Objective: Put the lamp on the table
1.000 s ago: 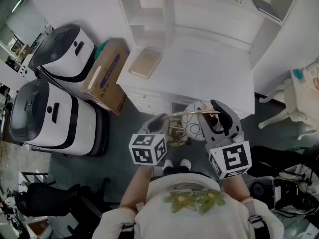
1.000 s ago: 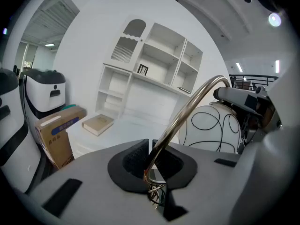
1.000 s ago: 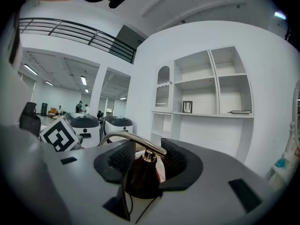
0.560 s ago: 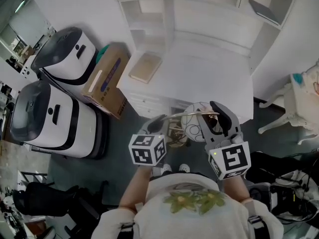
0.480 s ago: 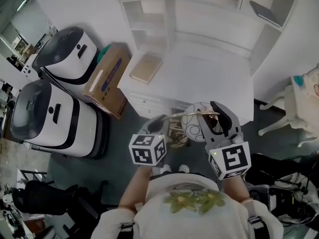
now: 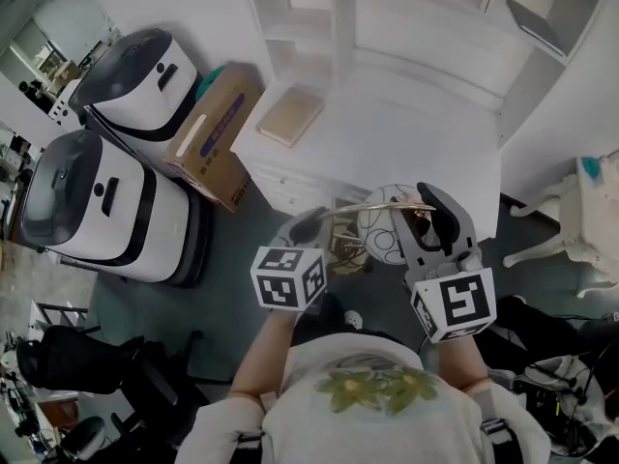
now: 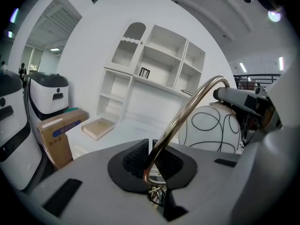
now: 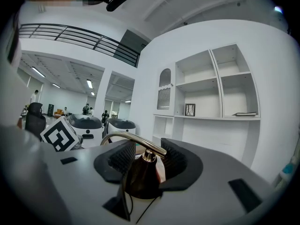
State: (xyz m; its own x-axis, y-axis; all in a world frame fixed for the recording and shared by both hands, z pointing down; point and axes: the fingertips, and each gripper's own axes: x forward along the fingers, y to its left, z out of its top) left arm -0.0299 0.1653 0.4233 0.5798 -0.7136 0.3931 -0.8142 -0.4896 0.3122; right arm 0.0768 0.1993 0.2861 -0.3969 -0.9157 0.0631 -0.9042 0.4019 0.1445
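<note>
The lamp has a curved brass stem (image 6: 379,206) and a white globe shade (image 6: 385,232) with thin black lines. I hold it in the air at the front edge of the white table (image 6: 406,138). My left gripper (image 6: 308,226) is shut on the lower stem (image 7: 180,121), with the globe (image 7: 213,128) off to its right. My right gripper (image 6: 427,218) is shut on the dark bronze cap (image 8: 140,177) where the stem (image 8: 133,140) joins the shade. The lamp's base is hidden under the left gripper.
Two white-and-black machines (image 6: 131,80) (image 6: 82,211) and a cardboard box (image 6: 218,133) stand left of the table. A flat tan book (image 6: 290,114) lies on the table's left part. White shelves (image 6: 406,17) rise behind it. A white chair (image 6: 571,220) is at the right.
Both grippers and the lamp have shifted slightly toward the table together. Neither grip has changed.
</note>
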